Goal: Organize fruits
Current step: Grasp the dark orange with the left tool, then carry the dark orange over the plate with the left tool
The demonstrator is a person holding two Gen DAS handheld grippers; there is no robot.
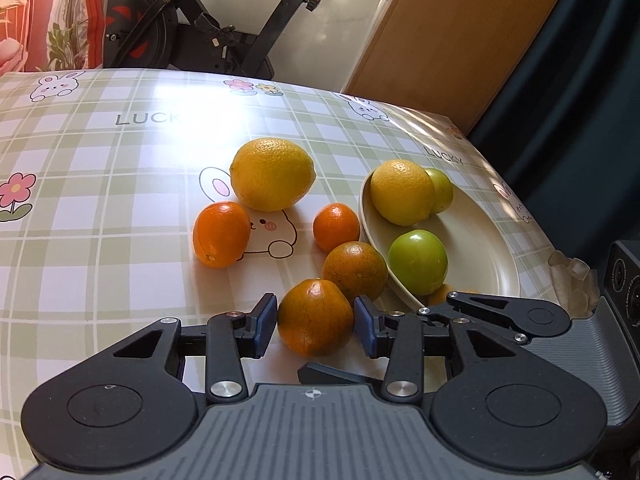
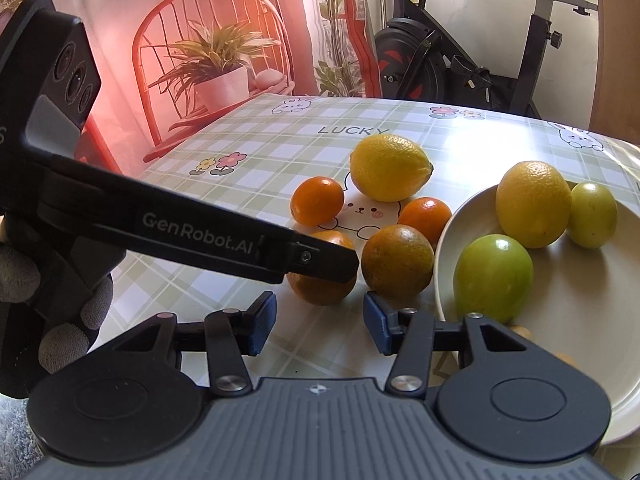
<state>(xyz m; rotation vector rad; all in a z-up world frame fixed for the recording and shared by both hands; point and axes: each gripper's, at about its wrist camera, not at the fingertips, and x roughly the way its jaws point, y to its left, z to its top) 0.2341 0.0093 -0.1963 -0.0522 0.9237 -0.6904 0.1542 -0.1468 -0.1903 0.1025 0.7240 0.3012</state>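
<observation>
Straddling the nearest orange (image 1: 314, 322), the left gripper (image 1: 315, 326) is standing part-open, pads just beside the peel; contact is unclear. Its arm, reading "GenRobot.AI", is hiding that orange's top in the right view. The right gripper (image 2: 320, 322) is gaping, empty. Beyond, a plate (image 1: 484, 240), its near edge cut off, is holding fruit. A lemon (image 1: 273, 174) is lying crosswise near "LUCKY" on the tablecloth (image 1: 100, 160).

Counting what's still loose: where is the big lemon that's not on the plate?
On the tablecloth, left of the plate in both views, behind the oranges: lemon.
</observation>
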